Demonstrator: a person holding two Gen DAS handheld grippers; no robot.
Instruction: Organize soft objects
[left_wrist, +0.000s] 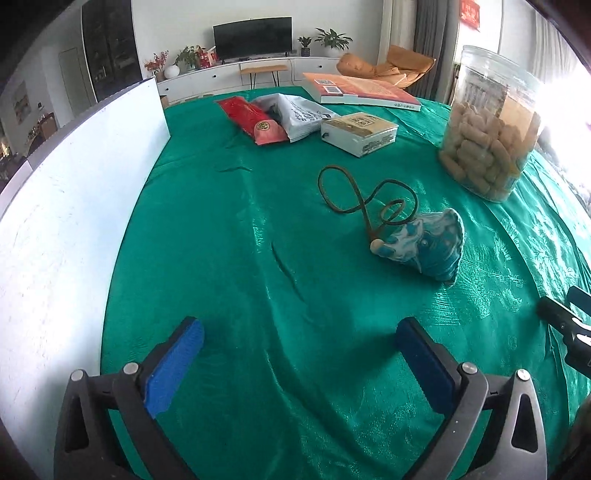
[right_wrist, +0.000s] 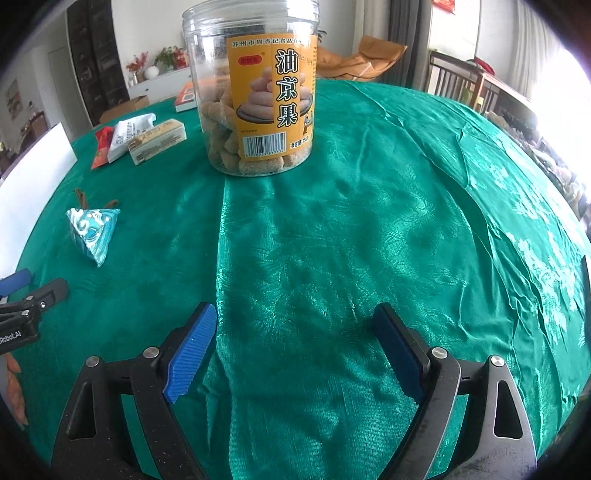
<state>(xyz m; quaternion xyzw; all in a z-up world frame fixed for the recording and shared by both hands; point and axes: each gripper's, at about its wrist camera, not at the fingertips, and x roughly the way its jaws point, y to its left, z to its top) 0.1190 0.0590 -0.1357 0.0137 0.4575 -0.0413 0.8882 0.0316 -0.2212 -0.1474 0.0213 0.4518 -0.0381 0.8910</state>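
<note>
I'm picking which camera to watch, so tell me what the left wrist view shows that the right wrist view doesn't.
Only the left wrist view shows the brown cord looped out in full from the blue patterned pouch, the television, and the whole book.

Only the right wrist view shows the snack jar's orange label and the wooden chair.

Both show the green tablecloth, pouch, jar, small box, red packet, white board, and open fingers with nothing between them.
</note>
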